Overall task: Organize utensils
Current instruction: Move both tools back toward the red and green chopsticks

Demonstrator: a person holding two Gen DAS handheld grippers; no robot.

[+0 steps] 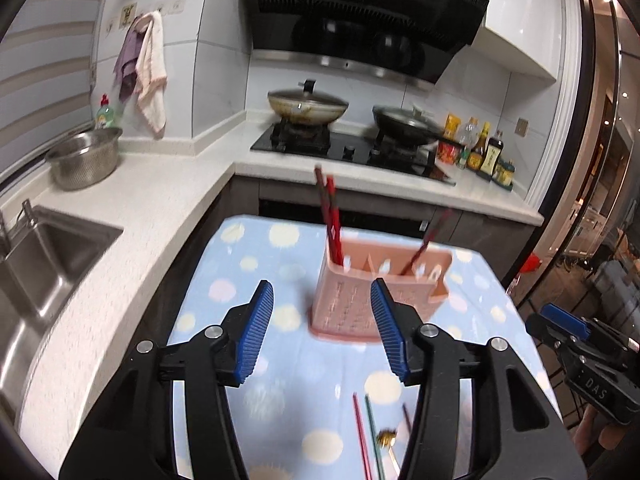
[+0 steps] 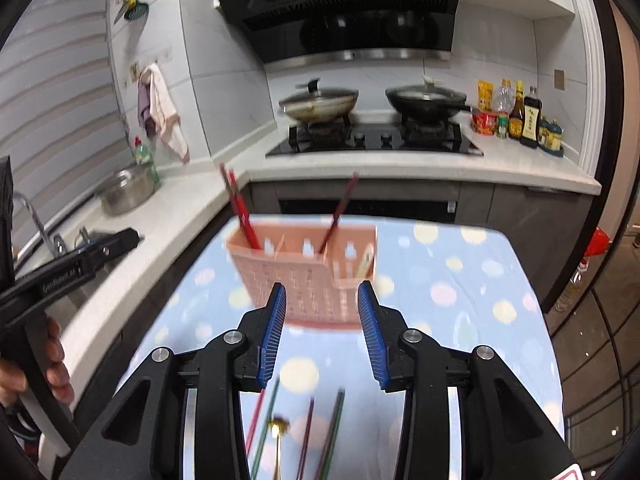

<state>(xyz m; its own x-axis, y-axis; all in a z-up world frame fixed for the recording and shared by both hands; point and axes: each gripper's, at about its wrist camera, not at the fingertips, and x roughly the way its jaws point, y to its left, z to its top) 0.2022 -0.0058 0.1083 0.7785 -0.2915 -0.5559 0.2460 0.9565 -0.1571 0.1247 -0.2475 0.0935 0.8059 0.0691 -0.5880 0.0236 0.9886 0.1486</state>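
Observation:
A pink utensil holder (image 1: pixel 372 280) stands on a blue dotted table (image 1: pixel 256 264); it also shows in the right wrist view (image 2: pixel 308 268). Two red chopsticks (image 1: pixel 330 220) stand in its left compartment and one dark red chopstick (image 1: pixel 424 244) leans in another. Loose chopsticks (image 2: pixel 304 432) and a gold spoon (image 2: pixel 278 428) lie on the cloth near me. My left gripper (image 1: pixel 322 332) is open and empty, in front of the holder. My right gripper (image 2: pixel 322 334) is open and empty, above the loose utensils.
A sink (image 1: pixel 36 264) and steel colander (image 1: pixel 86 156) sit on the left counter. A stove with two pans (image 2: pixel 372 104) and sauce bottles (image 2: pixel 520 112) is behind the table. The other gripper shows at each view's edge (image 1: pixel 580 344).

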